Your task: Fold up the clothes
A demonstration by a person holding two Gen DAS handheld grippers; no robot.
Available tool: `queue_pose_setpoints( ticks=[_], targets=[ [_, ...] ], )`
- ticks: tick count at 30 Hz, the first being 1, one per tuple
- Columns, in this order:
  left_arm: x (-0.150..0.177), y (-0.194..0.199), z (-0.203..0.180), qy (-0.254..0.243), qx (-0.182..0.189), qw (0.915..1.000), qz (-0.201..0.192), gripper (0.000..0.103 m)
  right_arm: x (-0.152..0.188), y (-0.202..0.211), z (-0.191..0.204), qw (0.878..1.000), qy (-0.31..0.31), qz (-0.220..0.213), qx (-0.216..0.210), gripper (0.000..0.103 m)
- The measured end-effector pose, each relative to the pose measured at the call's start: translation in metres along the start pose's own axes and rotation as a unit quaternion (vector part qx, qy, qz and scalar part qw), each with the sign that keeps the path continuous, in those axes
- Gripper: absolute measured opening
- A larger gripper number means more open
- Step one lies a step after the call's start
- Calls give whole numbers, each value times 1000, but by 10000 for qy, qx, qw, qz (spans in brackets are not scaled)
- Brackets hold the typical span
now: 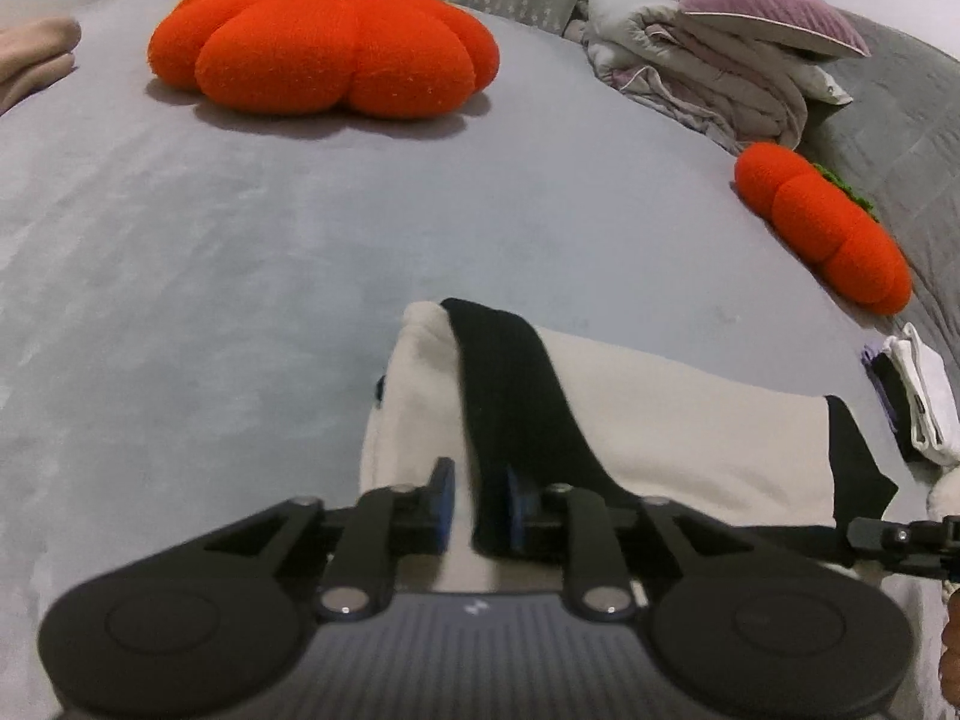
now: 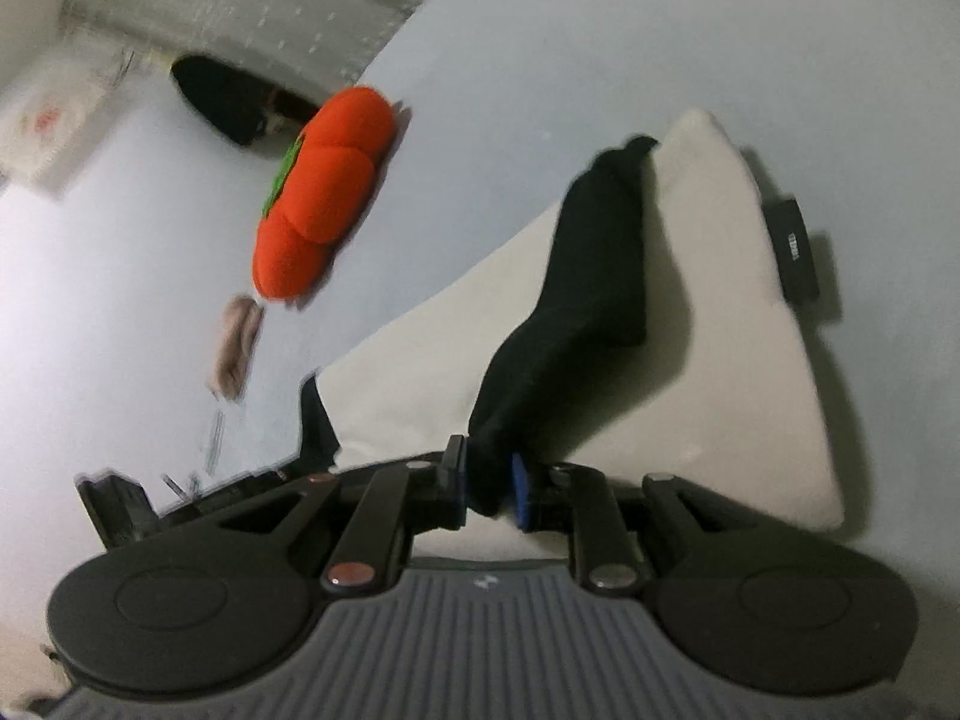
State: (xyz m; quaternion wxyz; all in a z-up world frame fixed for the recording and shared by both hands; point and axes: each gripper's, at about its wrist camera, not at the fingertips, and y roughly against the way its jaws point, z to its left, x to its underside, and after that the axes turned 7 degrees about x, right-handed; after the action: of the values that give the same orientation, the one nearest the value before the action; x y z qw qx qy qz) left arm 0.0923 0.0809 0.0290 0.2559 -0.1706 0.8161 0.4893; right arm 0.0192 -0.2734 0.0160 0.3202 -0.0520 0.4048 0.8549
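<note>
Garment (image 1: 660,420) flat on bed (image 1: 240,276), both grippers at its near edge.

Dark band (image 1: 510,396) lies across garment's top, running from far corner toward left gripper (image 1: 477,504), which closes on it. Right gripper (image 2: 489,480) grips dark fabric too. Large cushion (image 1: 324,42) far behind, left of centre; small cushion (image 1: 822,228) right, beside garment's far side. Bedding heap (image 1: 708,72) behind small cushion, pillow (image 1: 768,6) on top. Folded stack (image 1: 918,396) right of garment.
</note>
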Motion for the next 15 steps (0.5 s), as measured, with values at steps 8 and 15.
queue_pose_setpoints(
  ticks=[8,15],
  targets=[
    [-6,22,-9,-361,-264,9982,-391,22,-14,31,-14,9973,225,-528,461,35],
    [-10,25,-23,-643,-88,9946,-810,21,-32,46,-22,9843,548,-1310,1046,35]
  ],
)
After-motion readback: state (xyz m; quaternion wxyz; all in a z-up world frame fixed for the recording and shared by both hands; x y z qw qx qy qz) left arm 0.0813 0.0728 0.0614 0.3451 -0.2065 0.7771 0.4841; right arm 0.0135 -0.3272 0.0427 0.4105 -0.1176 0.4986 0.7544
